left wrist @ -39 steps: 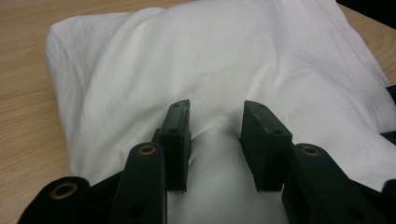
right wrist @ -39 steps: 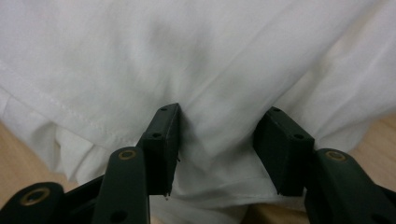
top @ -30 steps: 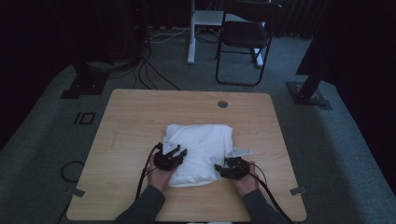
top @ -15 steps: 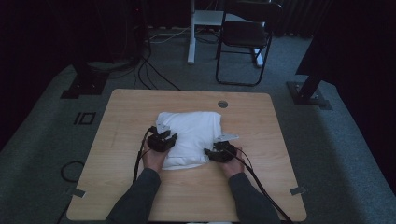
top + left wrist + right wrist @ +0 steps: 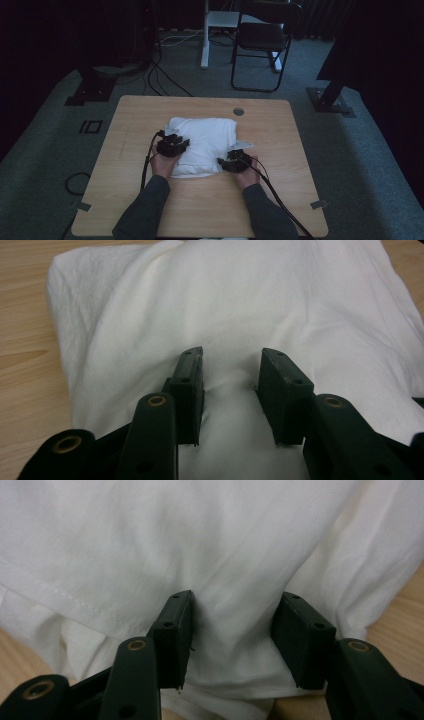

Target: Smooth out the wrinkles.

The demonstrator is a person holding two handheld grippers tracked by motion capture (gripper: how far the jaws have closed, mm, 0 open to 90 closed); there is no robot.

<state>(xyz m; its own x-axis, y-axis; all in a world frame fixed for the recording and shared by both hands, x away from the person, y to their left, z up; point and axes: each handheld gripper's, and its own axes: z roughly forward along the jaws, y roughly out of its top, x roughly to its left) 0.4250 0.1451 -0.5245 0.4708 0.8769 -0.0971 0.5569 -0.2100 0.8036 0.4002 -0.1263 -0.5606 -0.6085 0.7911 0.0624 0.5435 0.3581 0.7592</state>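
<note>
We see a folded white cloth (image 5: 202, 145) lying a little left of the middle of the wooden tabletop (image 5: 300, 165), nearer the far edge than the near one, with bare wood on every side of it. Its far edge sits just short of the small round grommet (image 5: 238, 111) set near the far edge of the tabletop.

We hold the left gripper (image 5: 172, 146) at the cloth's left side, over its near-left part. In the left gripper view its two black jaws stand partly apart with a raised fold of the white fabric (image 5: 230, 390) between them; the fabric puckers at the inner faces, so the pads pinch a bunched ridge of it (the cloth bulges upward beyond the tips).

We hold the right gripper (image 5: 234, 161) at the cloth's near-right corner. In the right gripper view its jaws are also partly apart, and a thick fold of the cloth (image 5: 235, 630) fills the gap between them, with a stitched hem running off to the left and the bottom edge of the fabric just under the pads. Both grippers thus grip the cloth, not empty air.

Both sleeves (image 5: 145, 210) come in from the near edge of the tabletop.
</note>
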